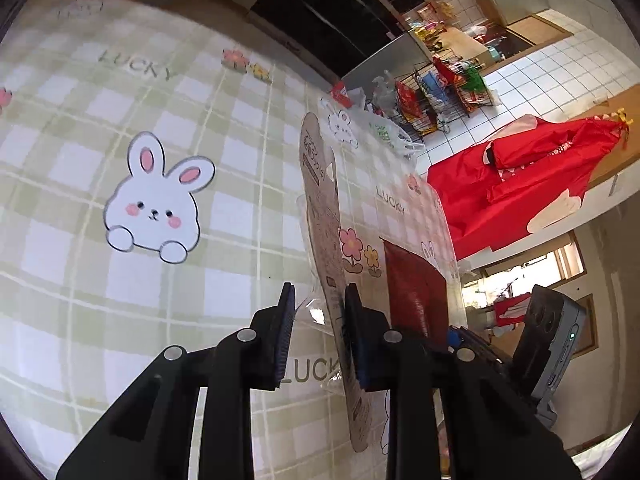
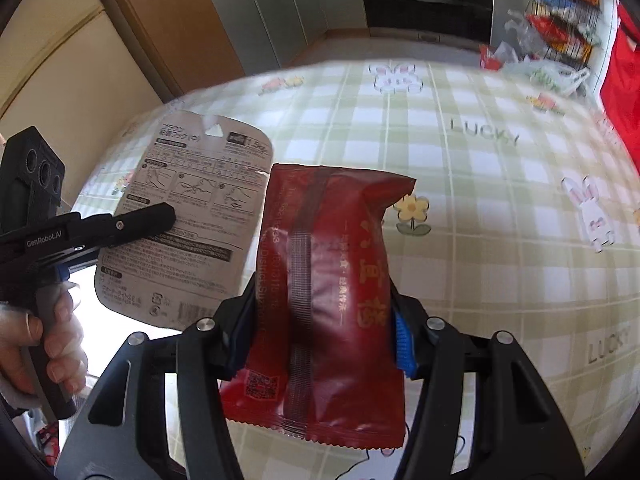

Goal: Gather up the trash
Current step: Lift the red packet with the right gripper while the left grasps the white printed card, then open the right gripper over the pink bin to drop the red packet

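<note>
Red foil snack packet (image 2: 332, 292) stands upright in the right tongs (image 2: 320, 344), pads pressing both its sides, lifted above the checked rabbit-print worktop (image 2: 480, 184). At about nine o'clock from it, the left tongs (image 1: 318, 328) are nearly closed on a grey printed backing card with its clear plastic blister (image 1: 320, 216), held edge-on off the worktop. A hand (image 2: 44, 340) grips the left handle. More wrappers (image 2: 516, 52) lie at the worktop's far edge, toward one o'clock.

Left tool (image 1: 318, 332), lower centre of its frame: jaws narrow, pinching a thin card. Right tool (image 2: 320, 344), lower centre: jaws about half apart, clamped on a pouch. Bare hand (image 2: 44, 340) grips the left handle, lower left.
</note>
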`<state>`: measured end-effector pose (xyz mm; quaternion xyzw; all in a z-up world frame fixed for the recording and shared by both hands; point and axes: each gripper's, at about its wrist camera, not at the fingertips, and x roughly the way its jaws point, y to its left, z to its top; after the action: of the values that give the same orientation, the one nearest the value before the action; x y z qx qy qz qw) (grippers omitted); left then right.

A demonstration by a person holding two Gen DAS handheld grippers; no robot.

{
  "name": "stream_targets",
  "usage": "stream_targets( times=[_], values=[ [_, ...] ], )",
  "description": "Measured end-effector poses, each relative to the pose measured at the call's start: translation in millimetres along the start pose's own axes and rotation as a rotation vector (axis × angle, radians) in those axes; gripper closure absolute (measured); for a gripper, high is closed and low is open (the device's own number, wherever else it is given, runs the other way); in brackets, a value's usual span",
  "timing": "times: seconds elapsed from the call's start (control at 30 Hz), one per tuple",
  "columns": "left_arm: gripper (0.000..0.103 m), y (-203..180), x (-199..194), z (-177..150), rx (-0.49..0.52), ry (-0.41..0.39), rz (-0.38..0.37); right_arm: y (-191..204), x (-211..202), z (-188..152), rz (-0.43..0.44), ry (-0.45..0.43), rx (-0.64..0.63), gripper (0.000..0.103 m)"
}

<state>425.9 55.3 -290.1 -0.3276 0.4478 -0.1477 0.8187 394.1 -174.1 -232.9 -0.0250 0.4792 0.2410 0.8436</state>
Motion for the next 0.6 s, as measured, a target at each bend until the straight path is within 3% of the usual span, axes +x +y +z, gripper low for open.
stream_targets(
  times=[0.2,0.6],
  values=[
    [0.078,-27,-75,-13,0.160,-0.139,0.068,38,-64,-12,0.007,-0.145,-0.045,0.046],
    [0.078,-76,-204,-77,0.366,-0.351,0.135,84,-157,-58,-0.007,-0.304,-0.083,0.046]
  ],
)
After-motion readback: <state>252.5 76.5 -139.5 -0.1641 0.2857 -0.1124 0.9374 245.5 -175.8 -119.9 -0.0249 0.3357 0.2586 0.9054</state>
